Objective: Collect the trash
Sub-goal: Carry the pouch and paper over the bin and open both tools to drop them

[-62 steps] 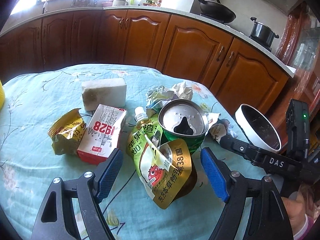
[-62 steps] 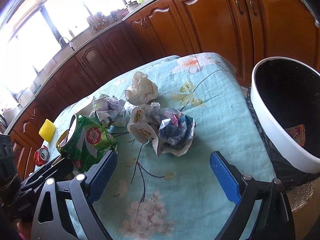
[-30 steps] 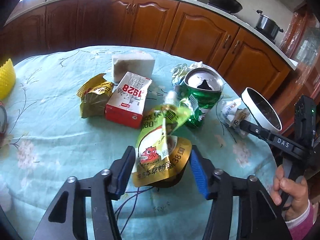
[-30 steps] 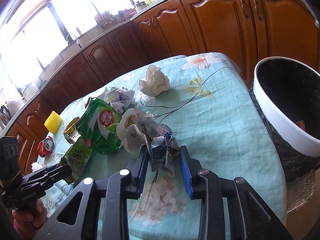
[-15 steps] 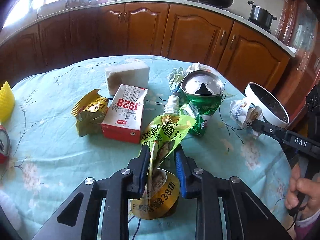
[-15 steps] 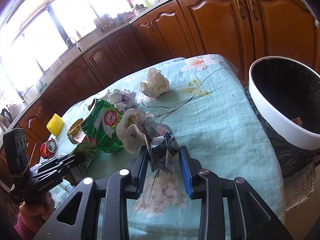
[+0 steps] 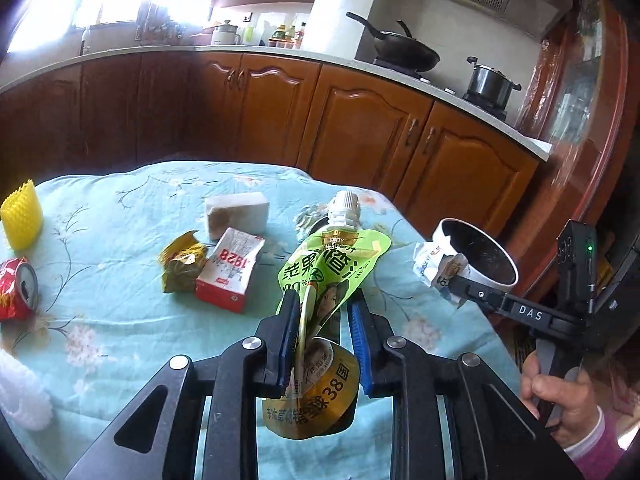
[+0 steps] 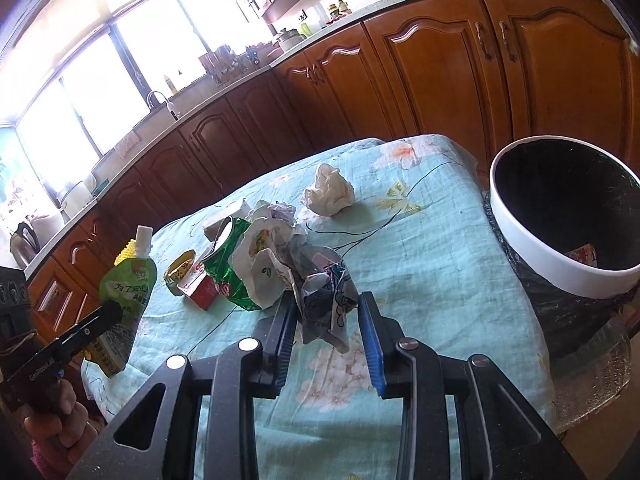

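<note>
A: What is held at present?

B: A green drink pouch (image 7: pixel 334 268) is gripped between the narrow jaws of the left gripper (image 7: pixel 325 320), its spout pointing away from them and its gold base hanging behind the fingertips. A crumpled wrapper (image 8: pixel 326 300) is pinched in the right gripper (image 8: pixel 329 320), whose jaws are likewise narrow.

A: Which step is judged to be in hand?

B: The carry. Both pieces appear to be lifted clear of the bench (image 8: pixel 420 240); the bin (image 8: pixel 516 224) stands off the bench edge, ahead and to the right of the right jaws, its mouth unobstructed.

A: What is called for next?

B: The wrapper should be brought over the bin's rim before the jaws are widened. The pouch is floppy, so a firm hold must be kept until it too is above the opening.

A: And what is left?

B: Ahead of the left jaws a carton (image 7: pixel 230 276), a gold packet (image 7: pixel 182 268) and a red can (image 7: pixel 18 288) lie on the bench; beyond the right jaws, a green can (image 8: pixel 228 264) and a paper ball (image 8: pixel 330 190).
</note>
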Demonstrator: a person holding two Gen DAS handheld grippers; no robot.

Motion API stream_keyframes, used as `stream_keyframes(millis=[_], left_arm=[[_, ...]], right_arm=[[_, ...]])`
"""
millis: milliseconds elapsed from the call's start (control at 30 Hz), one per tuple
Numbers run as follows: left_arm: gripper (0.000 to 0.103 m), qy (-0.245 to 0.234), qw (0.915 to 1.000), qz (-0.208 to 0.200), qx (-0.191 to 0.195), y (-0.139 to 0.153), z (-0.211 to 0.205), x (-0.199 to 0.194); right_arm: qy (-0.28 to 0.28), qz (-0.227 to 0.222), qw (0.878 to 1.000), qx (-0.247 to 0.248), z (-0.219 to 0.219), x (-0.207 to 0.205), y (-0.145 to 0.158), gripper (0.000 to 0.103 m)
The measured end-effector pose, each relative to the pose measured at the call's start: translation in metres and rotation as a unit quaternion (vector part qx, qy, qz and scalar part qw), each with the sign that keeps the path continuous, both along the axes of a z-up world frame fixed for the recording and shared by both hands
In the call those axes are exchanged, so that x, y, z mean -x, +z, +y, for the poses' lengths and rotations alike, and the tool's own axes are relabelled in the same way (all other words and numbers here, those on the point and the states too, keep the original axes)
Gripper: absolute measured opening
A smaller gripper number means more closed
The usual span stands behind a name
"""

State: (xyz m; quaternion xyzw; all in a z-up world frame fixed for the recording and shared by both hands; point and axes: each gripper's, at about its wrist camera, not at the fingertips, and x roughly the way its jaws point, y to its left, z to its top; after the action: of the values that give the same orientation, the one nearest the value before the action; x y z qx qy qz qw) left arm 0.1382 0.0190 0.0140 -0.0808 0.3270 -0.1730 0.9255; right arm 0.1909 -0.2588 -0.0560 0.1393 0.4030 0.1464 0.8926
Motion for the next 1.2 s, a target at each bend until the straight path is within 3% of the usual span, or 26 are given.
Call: stream_keyframes(millis=[233,500,967,1133,1200], left_arm=[[0.024,-0.063,0.9980,0.004,0.001,-0.002,-0.051,-0.016],[0.024,-0.123,0.9918,0.036,-0.001,-0.023,-0.118,-0.063],[0.024,-0.172,0.9837,0.050,-0.021,-0.033,-0.208,-0.141],[0.024,-0.178,0.9822,0.056,-0.022,-0.034,-0.233,-0.166],[0.024,-0.177,0.9823,0.058,-0.023,-0.035,-0.243,-0.177]], right_arm=[[-0.034,-0.006,0.999,0.003,-0.031,0.014,0.008,0.032],[-0.082,-0.010,0.996,0.015,-0.082,0.024,0.018,0.032],[-0.165,-0.029,0.986,0.024,-0.157,0.016,0.032,0.035],[-0.173,-0.034,0.984,0.036,-0.172,0.004,0.035,0.029],[-0.167,-0.031,0.984,0.046,-0.174,-0.003,0.033,0.012]])
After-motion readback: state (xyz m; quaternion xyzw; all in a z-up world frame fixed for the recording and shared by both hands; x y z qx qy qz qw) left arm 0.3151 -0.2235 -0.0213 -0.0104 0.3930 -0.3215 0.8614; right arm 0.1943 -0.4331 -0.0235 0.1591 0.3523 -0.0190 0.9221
